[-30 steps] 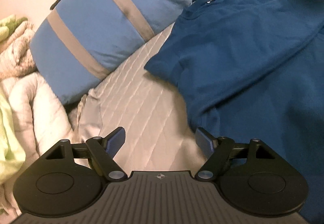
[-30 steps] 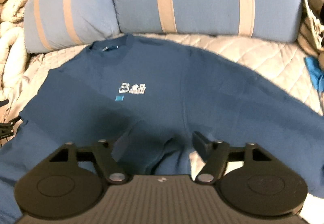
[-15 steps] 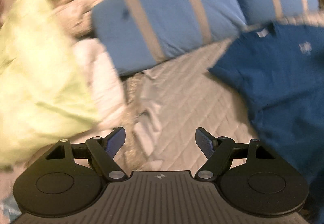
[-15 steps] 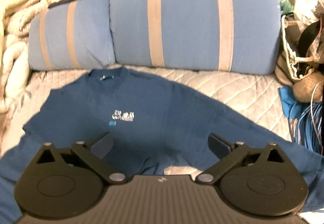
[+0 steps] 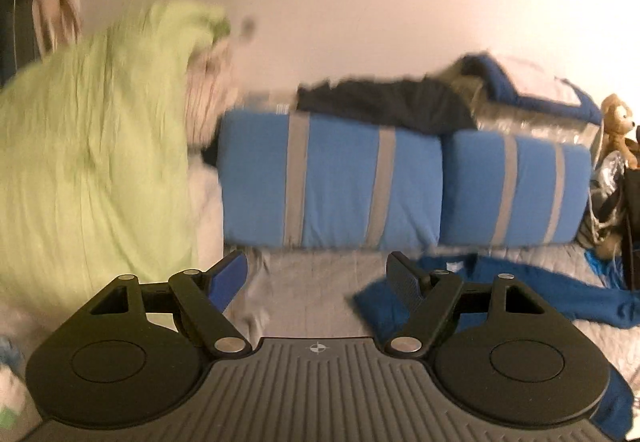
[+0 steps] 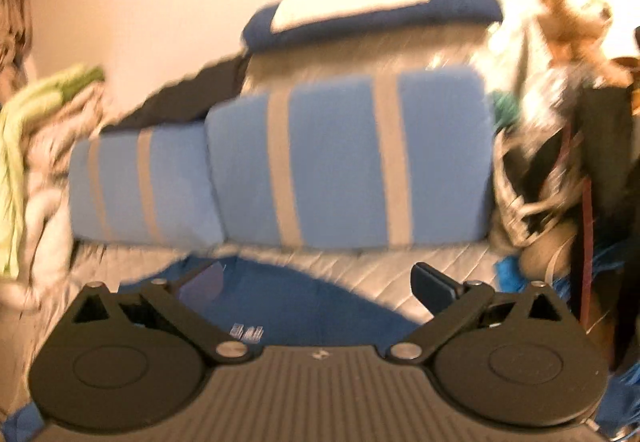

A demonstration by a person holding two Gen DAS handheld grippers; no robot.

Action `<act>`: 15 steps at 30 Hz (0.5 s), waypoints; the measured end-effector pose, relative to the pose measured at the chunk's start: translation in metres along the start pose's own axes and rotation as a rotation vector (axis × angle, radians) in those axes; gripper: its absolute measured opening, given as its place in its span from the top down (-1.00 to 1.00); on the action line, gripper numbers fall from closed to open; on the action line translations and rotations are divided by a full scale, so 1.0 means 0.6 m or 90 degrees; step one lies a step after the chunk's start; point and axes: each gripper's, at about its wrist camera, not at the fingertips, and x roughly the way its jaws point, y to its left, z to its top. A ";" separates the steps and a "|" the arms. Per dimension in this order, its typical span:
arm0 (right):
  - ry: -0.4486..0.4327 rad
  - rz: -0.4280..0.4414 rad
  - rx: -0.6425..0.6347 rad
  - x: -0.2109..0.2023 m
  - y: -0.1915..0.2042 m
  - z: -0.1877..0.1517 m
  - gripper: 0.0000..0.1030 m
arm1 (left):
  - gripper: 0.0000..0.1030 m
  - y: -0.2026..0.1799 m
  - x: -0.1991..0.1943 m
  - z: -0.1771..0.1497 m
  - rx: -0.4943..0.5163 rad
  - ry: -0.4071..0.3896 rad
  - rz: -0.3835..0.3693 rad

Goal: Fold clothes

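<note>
We are holding both claws — left gripper and right gripper — spread wide and empty above the bed. The blue shirt is lying spread at six o'clock, below the striped pillows — whichever fold comes next is calling for an edge pinched.

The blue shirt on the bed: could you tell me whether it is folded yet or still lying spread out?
Spread, as far as visible. The blue shirt lies flat across the quilted bed cover, its sleeve stretched sideways; both grippers are open and hold nothing. Its lower part is hidden.
</note>
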 end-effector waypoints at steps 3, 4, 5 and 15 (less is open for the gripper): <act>-0.035 -0.020 0.021 -0.038 -0.028 0.023 -1.00 | -0.49 -0.020 -0.022 0.031 0.009 -0.039 -0.016; -0.046 -0.024 0.027 -0.051 -0.038 0.028 -1.00 | -0.49 -0.023 -0.031 0.043 0.011 -0.052 -0.017; -0.055 -0.031 0.033 -0.062 -0.047 0.032 -1.00 | -0.49 -0.024 -0.041 0.054 0.007 -0.065 -0.020; -0.109 -0.111 0.095 -0.149 -0.148 0.047 -1.00 | -0.63 -0.057 -0.019 0.056 -0.064 -0.106 -0.104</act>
